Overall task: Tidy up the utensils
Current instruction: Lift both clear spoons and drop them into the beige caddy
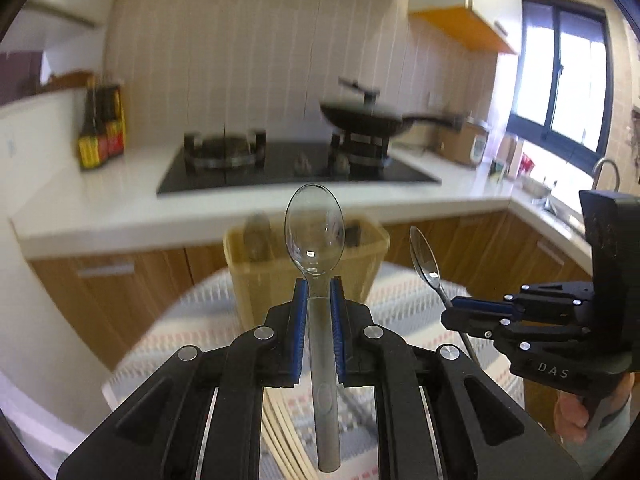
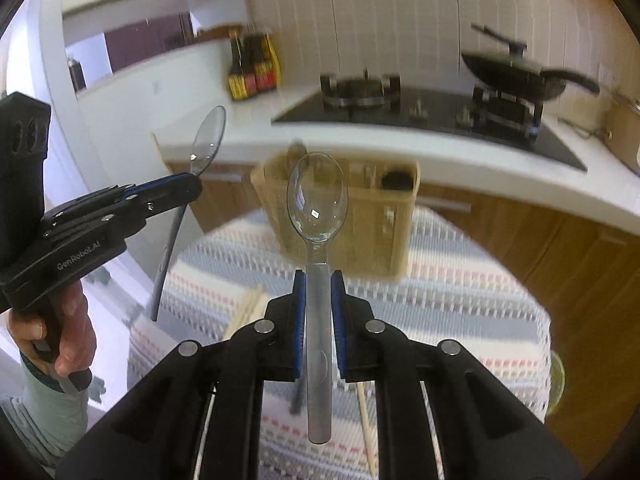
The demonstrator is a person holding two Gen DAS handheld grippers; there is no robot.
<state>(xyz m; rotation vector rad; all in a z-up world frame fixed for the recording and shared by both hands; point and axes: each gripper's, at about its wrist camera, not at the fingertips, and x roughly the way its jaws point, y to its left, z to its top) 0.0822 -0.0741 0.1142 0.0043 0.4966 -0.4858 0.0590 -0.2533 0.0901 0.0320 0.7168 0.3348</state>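
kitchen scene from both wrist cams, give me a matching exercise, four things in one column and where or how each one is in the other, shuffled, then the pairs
Things:
1. clear plastic spoon
2. black lidded wok
3. beige plastic utensil basket
4. dark sauce bottles with yellow and red labels

Places or states:
A. on the right burner of the black hob
B. standing on the striped tablecloth
C. on the white counter, left of the hob
D. clamped bowl-up in the left gripper

Pairs: 1-D, 2-A, 3-B, 4-C
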